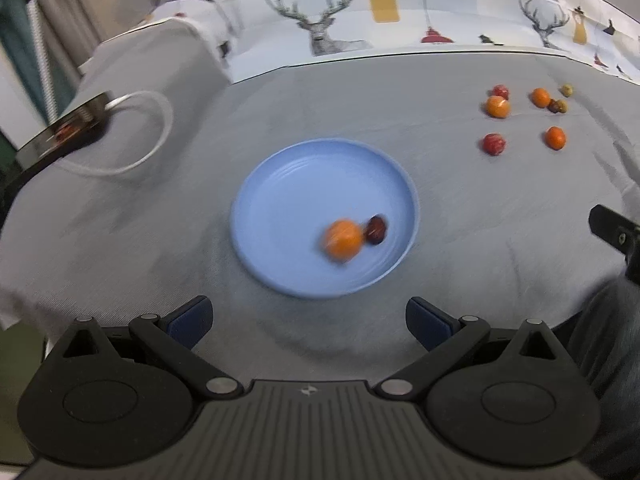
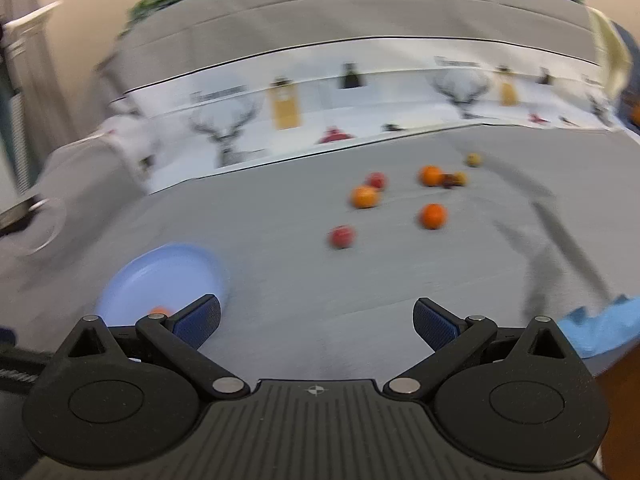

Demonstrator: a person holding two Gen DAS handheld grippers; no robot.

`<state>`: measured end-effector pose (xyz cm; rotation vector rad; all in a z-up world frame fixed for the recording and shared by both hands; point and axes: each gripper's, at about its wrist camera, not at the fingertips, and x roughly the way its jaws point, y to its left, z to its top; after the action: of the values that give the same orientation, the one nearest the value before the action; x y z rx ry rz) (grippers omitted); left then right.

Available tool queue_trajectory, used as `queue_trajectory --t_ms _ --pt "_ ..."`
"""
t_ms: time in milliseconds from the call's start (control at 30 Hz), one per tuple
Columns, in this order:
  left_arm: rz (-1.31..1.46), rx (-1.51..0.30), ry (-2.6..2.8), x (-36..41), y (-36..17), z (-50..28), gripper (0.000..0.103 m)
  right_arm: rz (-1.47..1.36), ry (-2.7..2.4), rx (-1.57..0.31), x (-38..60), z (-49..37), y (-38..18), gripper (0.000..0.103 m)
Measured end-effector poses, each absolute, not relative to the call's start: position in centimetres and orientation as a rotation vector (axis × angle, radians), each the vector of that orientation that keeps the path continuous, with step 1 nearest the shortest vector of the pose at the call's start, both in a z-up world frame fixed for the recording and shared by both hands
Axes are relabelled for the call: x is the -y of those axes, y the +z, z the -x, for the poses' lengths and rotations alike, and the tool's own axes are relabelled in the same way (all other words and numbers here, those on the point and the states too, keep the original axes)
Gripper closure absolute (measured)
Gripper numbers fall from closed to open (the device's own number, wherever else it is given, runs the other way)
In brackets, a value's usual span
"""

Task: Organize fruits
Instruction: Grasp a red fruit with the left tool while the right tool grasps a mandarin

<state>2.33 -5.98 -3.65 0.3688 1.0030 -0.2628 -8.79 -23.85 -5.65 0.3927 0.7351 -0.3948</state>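
Note:
A blue plate [image 1: 280, 184] lies on the grey cloth and holds an orange [image 1: 343, 240] touching a dark red fruit [image 1: 376, 230]. My left gripper [image 1: 309, 322] is open just short of the plate's near rim, with nothing between its fingers. Several loose fruits lie at the far right: a red one [image 1: 494, 144], oranges [image 1: 555, 137] and small dark ones [image 1: 558, 106]. In the right wrist view my right gripper [image 2: 317, 324] is open and empty over bare cloth. The plate [image 2: 160, 276] is at its left, and the red fruit [image 2: 342, 237] and an orange [image 2: 433, 216] lie ahead.
A printed cloth with deer [image 1: 324, 28] covers the back of the table. A dark box with a white cable loop [image 1: 136, 136] sits at the far left. A light blue cloth [image 2: 600, 328] lies at the right. Part of the other gripper [image 1: 616, 236] shows at the right edge.

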Motion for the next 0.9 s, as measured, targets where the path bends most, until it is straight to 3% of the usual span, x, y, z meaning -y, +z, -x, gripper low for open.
queue_trajectory --t_ms 233,633,900 --pt "-0.376 -0.948 -0.366 13.3 -5.4 -5.9 0.0 -0.362 -0.608 -0.7 31.4 6.4 -9.7 0.001" --pt "-0.372 -0.986 -0.552 27.9 -13.7 -15.0 0.0 -0.334 -0.659 -0.701 40.1 -4.1 -20.5 0.001" --pt "-0.389 -0.983 -0.586 30.5 -18.4 -17.5 0.0 -0.263 -0.603 -0.795 40.6 -7.5 -24.6 0.001"
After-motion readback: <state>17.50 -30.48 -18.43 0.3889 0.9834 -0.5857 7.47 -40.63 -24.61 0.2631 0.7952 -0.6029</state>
